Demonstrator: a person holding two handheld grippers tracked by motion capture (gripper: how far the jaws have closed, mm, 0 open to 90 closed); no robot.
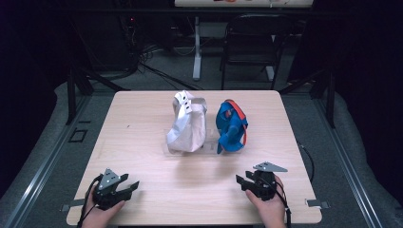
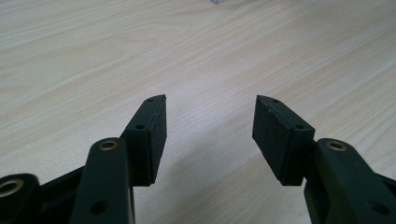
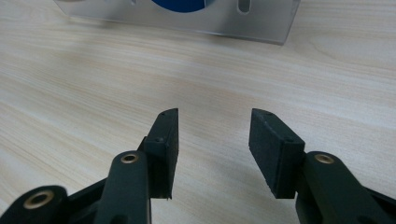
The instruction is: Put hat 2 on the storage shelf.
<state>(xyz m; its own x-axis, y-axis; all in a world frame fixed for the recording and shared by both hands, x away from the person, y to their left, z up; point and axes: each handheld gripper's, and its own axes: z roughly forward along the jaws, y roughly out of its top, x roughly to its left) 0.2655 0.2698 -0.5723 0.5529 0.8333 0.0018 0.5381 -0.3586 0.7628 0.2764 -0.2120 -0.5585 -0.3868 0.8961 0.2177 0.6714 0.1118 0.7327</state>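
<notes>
A white fabric bag [image 1: 186, 126] and a blue one with an orange strap [image 1: 231, 126] stand side by side on a clear plastic stand [image 1: 209, 148] in the middle of the wooden table [image 1: 142, 118]. My left gripper [image 1: 132, 180] rests near the front left edge, open, with bare wood between its jaws [image 2: 211, 99]. My right gripper [image 1: 241, 177] rests near the front right, open and holding nothing [image 3: 215, 112]. Ahead of it I see the clear plastic stand [image 3: 252, 23] and the bottom of the blue bag [image 3: 180, 4].
Both hands sit close to the table's front edge. Bare wood lies between the grippers and the stand. Beyond the far edge stand a black folding chair [image 1: 252, 38] and a white post [image 1: 196, 47], with cables on the floor.
</notes>
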